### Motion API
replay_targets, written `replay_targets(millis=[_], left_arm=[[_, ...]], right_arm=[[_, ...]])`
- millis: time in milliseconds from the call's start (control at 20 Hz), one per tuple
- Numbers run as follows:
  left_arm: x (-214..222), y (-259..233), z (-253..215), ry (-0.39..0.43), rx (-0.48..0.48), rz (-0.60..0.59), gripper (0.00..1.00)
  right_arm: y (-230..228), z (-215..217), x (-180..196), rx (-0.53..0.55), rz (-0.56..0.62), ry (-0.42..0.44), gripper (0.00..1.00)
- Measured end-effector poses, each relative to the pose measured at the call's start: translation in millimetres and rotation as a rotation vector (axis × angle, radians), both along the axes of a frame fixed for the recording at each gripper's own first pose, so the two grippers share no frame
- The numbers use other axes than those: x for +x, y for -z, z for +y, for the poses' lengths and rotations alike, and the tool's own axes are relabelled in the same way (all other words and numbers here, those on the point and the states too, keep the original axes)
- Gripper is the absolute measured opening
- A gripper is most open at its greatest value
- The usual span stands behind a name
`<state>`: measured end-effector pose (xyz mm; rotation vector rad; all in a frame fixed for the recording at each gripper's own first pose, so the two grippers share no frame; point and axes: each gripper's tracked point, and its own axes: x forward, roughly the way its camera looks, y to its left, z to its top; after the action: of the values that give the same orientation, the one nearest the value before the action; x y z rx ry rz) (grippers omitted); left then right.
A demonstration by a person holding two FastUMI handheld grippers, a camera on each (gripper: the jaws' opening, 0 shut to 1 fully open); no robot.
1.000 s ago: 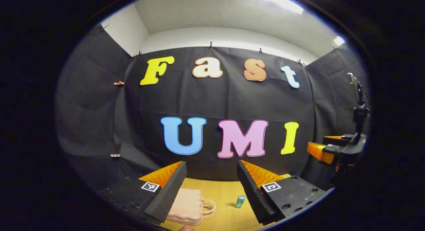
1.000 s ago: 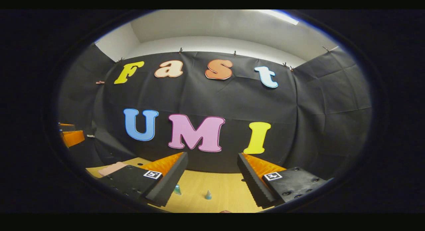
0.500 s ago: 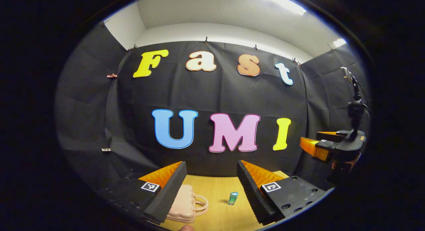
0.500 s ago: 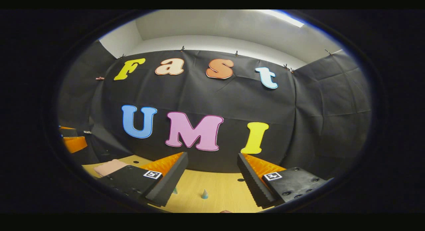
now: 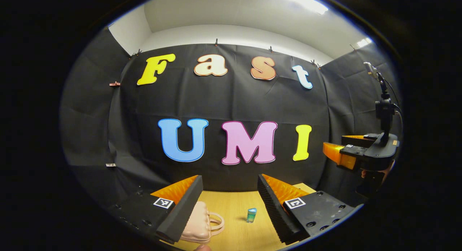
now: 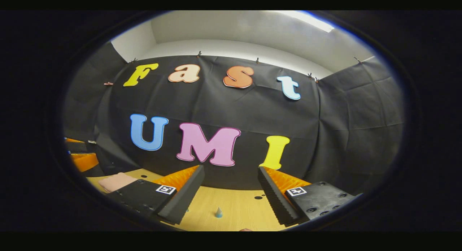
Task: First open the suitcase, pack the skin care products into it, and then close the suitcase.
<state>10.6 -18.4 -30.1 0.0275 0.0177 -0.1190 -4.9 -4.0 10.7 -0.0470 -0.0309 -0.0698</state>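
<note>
Both cameras had tipped since a second earlier: in the left gripper view the wall cloth sat lower and farther left, and the small bottle had drifted left and up between the fingers; in the right gripper view the little cone had slid left.

Left gripper (image 5: pixel 229 204): fingers spread wide, nothing between them, held above the wooden table (image 5: pixel 234 229). Below its near-side finger lay the pink suitcase (image 5: pixel 200 222), shut, flat on the table, handle loops toward the middle. Teal skin care bottle (image 5: pixel 251 215) stood upright just beside the case, apart from it, close to the other finger. A fingertip showed at the bottom edge.

Right gripper (image 6: pixel 231 198): fingers also wide apart, empty, over the same table (image 6: pixel 238 215). Small pale-blue cone-shaped item (image 6: pixel 218 212) stood upright on the wood between the fingers. Pink suitcase (image 6: pixel 115 181) lay well off to the side, partly behind a finger.

In the left gripper view the right gripper (image 5: pixel 343 155) hung well off at the edge, aloft, a hand beneath it.
</note>
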Motion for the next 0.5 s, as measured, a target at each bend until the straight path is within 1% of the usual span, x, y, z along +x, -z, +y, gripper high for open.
replay_targets(millis=[200,400,500], left_arm=[[4.9,-3.1,-3.6,0.005,0.003,-0.006,0.96],[13.0,-10.2,-9.9,0.0,-0.036,-0.007,0.96],[16.4,-14.5,-8.2,-0.004,-0.037,-0.016,0.96]], right_arm=[[-13.4,3.9,2.0,0.026,-0.05,-0.013,0.95],[-13.1,5.5,5.1,0.037,-0.043,-0.028,0.95],[-14.5,4.1,5.4,0.051,-0.046,-0.032,0.95]])
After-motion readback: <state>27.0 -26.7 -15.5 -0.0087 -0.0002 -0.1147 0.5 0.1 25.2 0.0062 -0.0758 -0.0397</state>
